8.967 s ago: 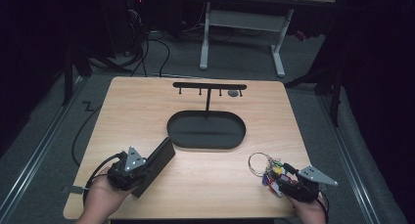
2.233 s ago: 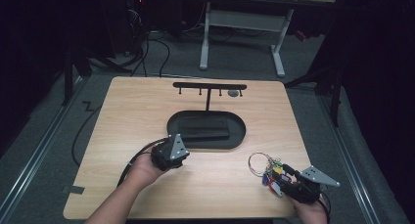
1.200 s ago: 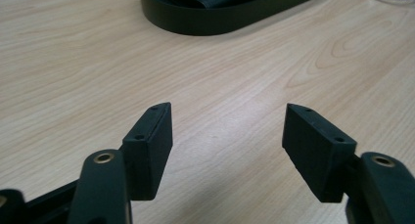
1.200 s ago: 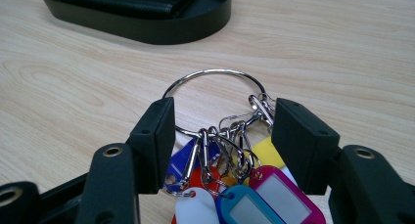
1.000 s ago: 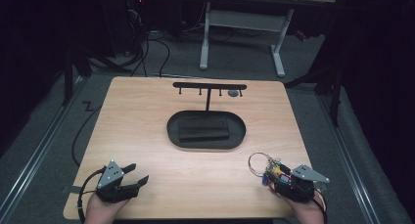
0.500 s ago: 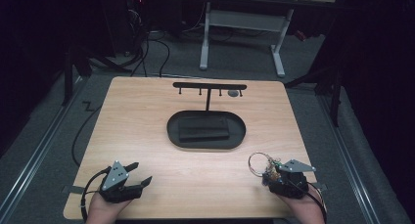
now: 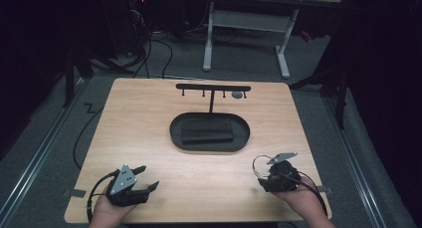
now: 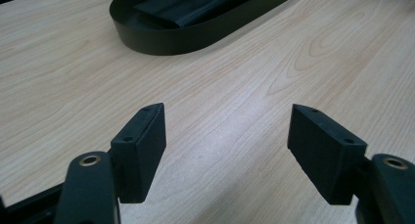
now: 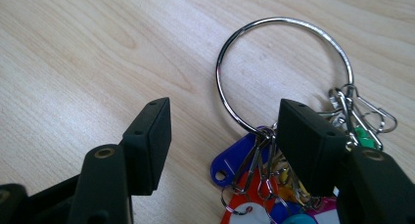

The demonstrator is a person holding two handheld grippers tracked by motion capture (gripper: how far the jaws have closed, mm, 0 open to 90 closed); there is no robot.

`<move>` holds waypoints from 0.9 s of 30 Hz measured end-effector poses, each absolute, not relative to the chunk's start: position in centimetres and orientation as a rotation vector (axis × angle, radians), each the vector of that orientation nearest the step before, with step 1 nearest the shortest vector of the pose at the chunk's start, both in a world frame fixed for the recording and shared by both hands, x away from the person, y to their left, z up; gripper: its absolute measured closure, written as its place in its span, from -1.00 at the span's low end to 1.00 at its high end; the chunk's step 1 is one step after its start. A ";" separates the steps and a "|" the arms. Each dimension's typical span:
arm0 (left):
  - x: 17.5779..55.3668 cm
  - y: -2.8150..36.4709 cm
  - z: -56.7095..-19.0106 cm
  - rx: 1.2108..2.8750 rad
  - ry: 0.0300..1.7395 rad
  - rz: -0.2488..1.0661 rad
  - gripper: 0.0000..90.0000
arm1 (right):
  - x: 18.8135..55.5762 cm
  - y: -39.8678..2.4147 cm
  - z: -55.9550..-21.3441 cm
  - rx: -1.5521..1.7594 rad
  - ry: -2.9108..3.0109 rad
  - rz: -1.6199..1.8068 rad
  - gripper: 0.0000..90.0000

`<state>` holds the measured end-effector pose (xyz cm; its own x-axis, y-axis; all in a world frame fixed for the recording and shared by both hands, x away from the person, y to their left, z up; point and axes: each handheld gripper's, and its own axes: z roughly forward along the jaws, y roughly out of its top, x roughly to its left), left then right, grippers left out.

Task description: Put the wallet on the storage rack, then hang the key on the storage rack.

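Observation:
A black oval tray (image 7: 175, 134) sits mid-table with a flat black case (image 7: 206, 131) lying in it; the tray (image 8: 147, 35) also appears ahead in the left gripper view. My left gripper (image 7: 148, 176) (image 8: 225, 121) rests near the front left corner, open, its jaws just opened wider with only bare wood between them. A steel key ring (image 7: 254, 164) (image 9: 286, 19) with several coloured tags (image 9: 230, 163) lies at the front right. My right gripper (image 7: 262, 175) (image 9: 222, 114) hovers over it, open, jaws just widened a little, straddling the tags without pressing them.
A black T-shaped hook stand (image 7: 213, 88) rises just behind the tray. The table's front edge runs close under both hands. Cables trail over the floor on the left. A white desk frame (image 7: 246, 21) stands beyond the table.
The left gripper set the black case in the tray, then drew back to the front left corner. The right gripper has slid a little left, over the key ring.

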<state>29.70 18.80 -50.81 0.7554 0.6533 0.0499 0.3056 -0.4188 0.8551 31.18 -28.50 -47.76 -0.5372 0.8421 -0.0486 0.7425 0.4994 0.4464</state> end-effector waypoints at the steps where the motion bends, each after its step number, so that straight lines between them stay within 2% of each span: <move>1: 29.7 18.7 -50.8 2.024 0.721 0.473 -0.30 | 31.3 -28.4 -47.8 1.341 2.496 0.531 -0.17; 8: 29.8 18.4 -50.8 2.036 0.719 0.457 -0.30 | 32.8 -28.2 -47.6 1.318 2.588 0.436 -0.23; 27: 29.8 18.2 -50.9 2.040 0.704 0.434 -0.30 | 35.7 -26.1 -49.1 1.225 2.779 0.197 -0.06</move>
<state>29.81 18.24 -50.91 0.7755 0.6306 0.0325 0.3120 -0.4274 0.8485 35.75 -26.06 -49.06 -0.6717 0.7398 -0.0378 0.7271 0.6682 0.1574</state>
